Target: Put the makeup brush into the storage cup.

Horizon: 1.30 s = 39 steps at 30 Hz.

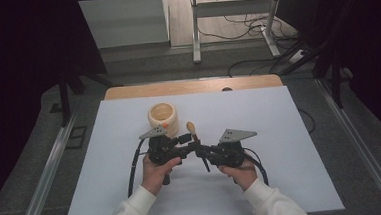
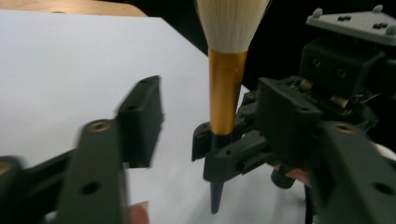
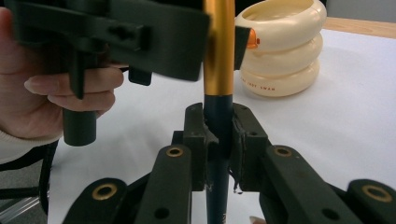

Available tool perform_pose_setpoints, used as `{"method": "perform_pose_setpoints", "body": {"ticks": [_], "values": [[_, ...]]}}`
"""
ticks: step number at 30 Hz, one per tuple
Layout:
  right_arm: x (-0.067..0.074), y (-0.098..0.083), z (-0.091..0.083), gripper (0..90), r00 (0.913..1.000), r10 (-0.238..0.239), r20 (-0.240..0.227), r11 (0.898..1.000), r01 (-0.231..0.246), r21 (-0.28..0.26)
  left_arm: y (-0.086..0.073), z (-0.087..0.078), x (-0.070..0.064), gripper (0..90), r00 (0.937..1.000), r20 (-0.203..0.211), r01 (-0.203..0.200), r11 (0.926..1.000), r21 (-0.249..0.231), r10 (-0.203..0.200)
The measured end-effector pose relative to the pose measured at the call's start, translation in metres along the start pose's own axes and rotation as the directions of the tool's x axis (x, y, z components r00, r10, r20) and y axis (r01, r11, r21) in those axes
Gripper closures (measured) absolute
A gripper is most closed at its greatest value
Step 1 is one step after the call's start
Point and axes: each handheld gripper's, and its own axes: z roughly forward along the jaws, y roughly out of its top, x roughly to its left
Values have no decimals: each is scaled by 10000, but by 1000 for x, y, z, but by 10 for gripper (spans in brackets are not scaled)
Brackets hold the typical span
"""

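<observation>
The brush (image 3: pixel 218 60) stands upright between the two hands, bristles up, its dark lower handle pinched in the right claw (image 3: pixel 218 140), which is clamped tight on it. Its long axis runs straight up from the desk (image 1: pixel 280 132). The left claw (image 2: pixel 210 116) sits level with the gold ferrule, about half open, one jaw to either side of it; I cannot tell whether either jaw touches it yet. A handover looks likely, and it depends on those jaws closing across the ferrule above the right grip. The left claw's view shows the cream bristles; the right claw's view shows the ribbed cream pot (image 3: pixel 280 51) behind.
</observation>
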Motion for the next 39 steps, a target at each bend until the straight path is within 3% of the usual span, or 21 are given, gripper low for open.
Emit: {"method": "perform_pose_setpoints", "body": {"ticks": [3, 7, 16, 18, 21, 23, 25, 32, 39], "values": [[0, 0, 0, 783, 10000, -8, -1, 10000, 8, 1, 1, 2, 0, 574, 9994, 328, 144, 9999, -78, -141], [1, 0, 1, 783, 10000, -19, -17, 10000, 19, -16, 1, 4, -1, 745, 9994, 314, 165, 9998, -65, -162], [1, 0, 1, 775, 9999, 76, -106, 10000, -76, -37, 1, 2, -2, 768, 9997, 245, -45, 10000, -42, 46], [0, -1, 2, 694, 9998, 133, -131, 9999, -133, 12, 2, 0, -1, 768, 9998, 138, -123, 9999, -115, 125], [0, 0, 3, 455, 9996, 268, 75, 9992, -270, 311, 5, -7, 0, 769, 9998, -28, -188, 9995, -264, 187], [-2, 0, 2, 336, 9991, 418, -86, 9978, -413, 520, 6, -12, 1, 769, 9993, -215, -301, 9990, -327, 294], [0, 0, -2, 208, 9992, 292, 266, 9981, -306, 532, 7, -17, 2, 769, 9987, -349, -380, 9985, -387, 366], [1, -5, -23, 106, 9993, -178, 318, 9944, 144, 1044, 10, -27, 4, 769, 9974, -561, -486, 9975, -520, 457], [-11, -22, -48, 95, 9956, -43, 941, 9897, -92, 1429, 10, -30, 4, 769, 9963, -663, -579, 9972, -466, 548]]}}
